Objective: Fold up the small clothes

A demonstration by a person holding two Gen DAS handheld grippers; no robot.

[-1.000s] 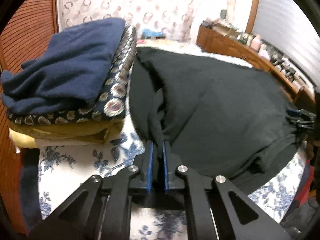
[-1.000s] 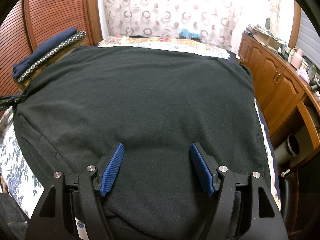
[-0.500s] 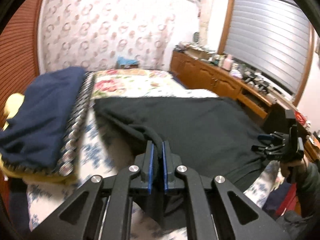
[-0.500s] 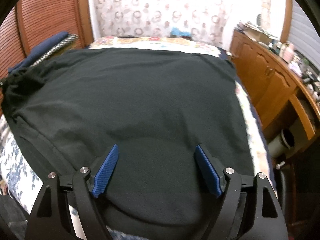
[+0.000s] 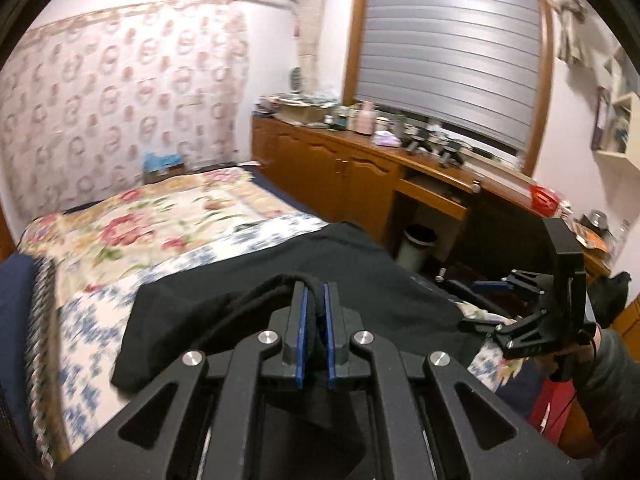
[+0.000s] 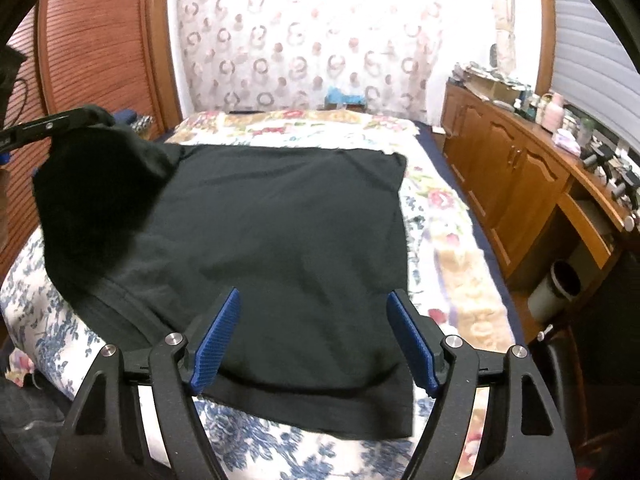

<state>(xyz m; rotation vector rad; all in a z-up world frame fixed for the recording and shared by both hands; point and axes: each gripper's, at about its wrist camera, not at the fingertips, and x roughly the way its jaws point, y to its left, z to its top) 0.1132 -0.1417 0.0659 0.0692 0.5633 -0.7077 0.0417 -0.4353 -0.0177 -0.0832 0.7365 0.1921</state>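
Garment: we count one black garment (image 6: pixel 280 220) on the bed (image 6: pixel 440 248).
Left tool (image 5: pixel 314 304): clamps its edge.
Right tool (image 6: pixel 312 312): wide, empty.
Stack (image 5: pixel 16 320): blurred, perhaps folded clothes.

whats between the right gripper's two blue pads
Only the black garment, lying flat on the bed under the open right gripper; the pads stand apart without pinching it. The right wrist view shows this.

Both grippers are showing black angular frames with silver round screws at the joints and ribbed blue pads: the left gripper (image 5: pixel 314 296), the right gripper (image 6: pixel 314 334). At four o'clock, a dark grey sleeve (image 5: pixel 608 376) is covering the person's arm.
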